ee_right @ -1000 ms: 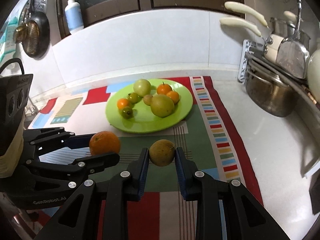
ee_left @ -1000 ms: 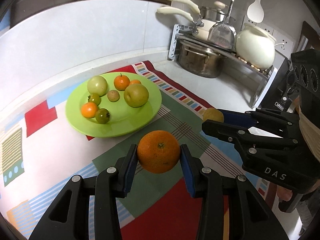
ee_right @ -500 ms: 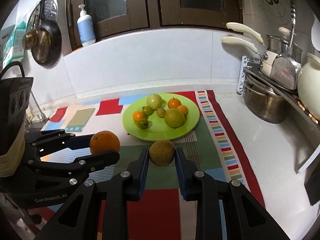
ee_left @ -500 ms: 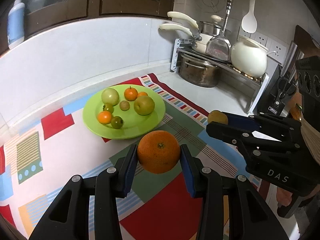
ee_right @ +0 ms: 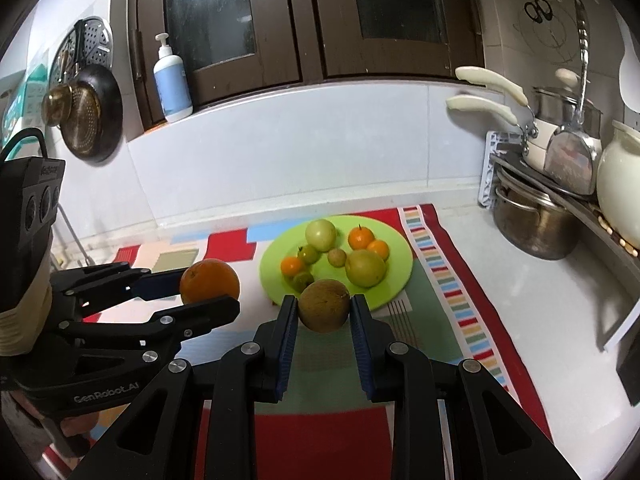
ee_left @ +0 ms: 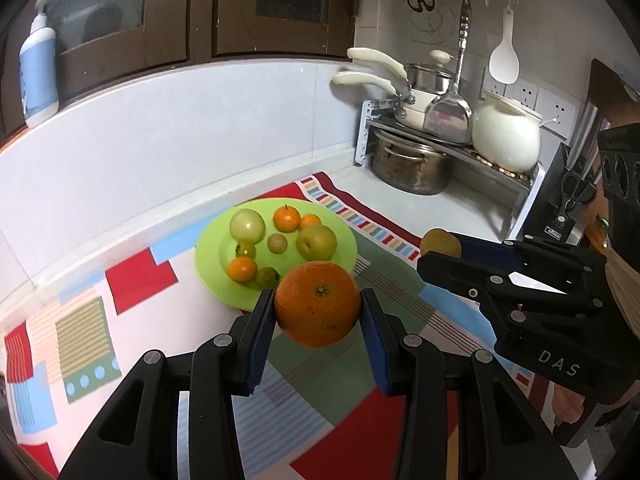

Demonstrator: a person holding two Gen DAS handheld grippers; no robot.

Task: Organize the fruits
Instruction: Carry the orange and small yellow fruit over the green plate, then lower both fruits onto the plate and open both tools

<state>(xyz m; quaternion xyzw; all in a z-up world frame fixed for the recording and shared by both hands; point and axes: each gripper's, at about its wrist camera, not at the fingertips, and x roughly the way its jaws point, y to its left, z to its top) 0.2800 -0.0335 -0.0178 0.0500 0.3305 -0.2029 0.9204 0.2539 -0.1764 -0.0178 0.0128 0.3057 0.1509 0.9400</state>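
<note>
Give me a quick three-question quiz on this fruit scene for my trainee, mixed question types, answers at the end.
1. True or false: the left gripper is shut on an orange.
2. Multiple choice: the right gripper holds a) a green tomato, b) a brownish round fruit, c) nothing.
3. Fill in: the other fruits lie on a green ____ on the mat.

Key: 1 true; 2 b; 3 plate.
</note>
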